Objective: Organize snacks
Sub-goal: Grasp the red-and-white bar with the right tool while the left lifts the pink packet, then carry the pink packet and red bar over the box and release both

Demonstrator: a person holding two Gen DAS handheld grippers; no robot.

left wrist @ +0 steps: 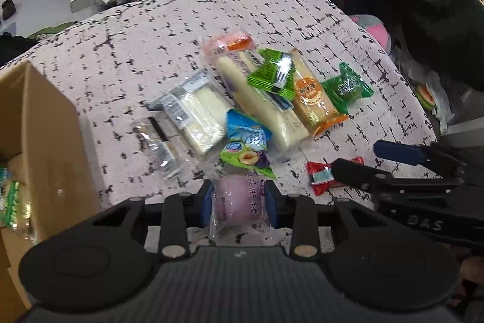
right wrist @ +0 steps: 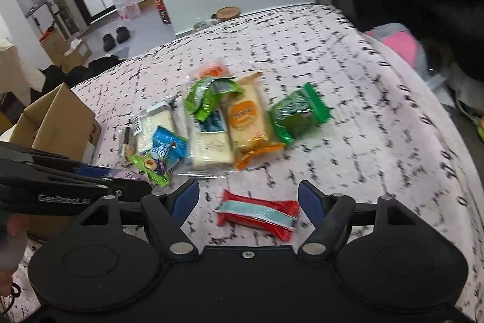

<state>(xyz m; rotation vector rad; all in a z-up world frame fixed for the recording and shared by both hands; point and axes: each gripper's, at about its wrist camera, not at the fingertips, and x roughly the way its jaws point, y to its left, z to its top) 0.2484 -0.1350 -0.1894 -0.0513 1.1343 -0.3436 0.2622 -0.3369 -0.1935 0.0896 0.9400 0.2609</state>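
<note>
Snacks (right wrist: pixel 211 123) crowd beside cardboard box (left wrist: pixel 45 123).

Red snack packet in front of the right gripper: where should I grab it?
Grip the red snack packet across its short width at the middle, coming straight down from above. It lies flat, long axis running between the open right gripper fingers, so roll the wrist first.
</note>
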